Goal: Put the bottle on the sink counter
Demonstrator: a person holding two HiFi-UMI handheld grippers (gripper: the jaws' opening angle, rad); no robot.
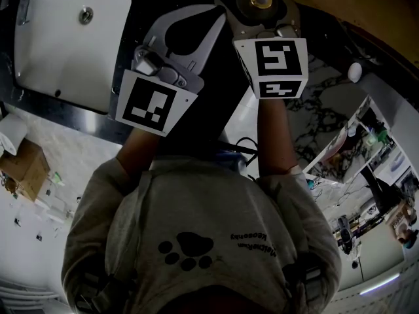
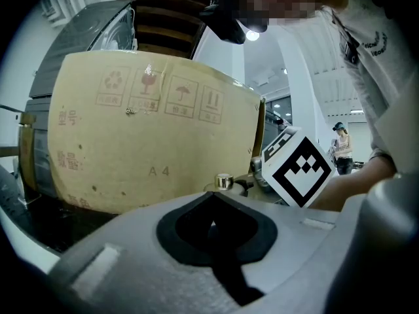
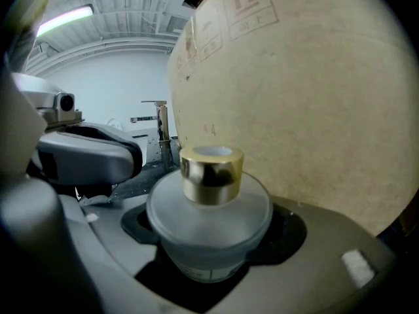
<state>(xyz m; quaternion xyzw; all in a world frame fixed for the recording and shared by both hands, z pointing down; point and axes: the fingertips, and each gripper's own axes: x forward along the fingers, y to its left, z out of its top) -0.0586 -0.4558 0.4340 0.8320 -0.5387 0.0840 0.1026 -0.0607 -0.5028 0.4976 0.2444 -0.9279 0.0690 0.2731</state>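
White sink (image 1: 65, 44) upper left of head view, dark counter (image 1: 72, 115) along its edge. Bottle (image 3: 209, 221) not yet there: clamped upright in right gripper (image 1: 260, 19), top centre, probably for carrying level. Left gripper (image 2: 211, 205) pressed together, empty, apparently spare. Cardboard box (image 2: 150, 136) close behind.

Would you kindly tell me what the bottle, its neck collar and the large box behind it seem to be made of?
The bottle looks like frosted glass: cloudy, translucent, matte walls. Its collar seems to be polished gold-toned metal or metallised plastic, given its mirror-like reflections. The box looks like plain brown cardboard: a dull tan face with printed handling symbols.
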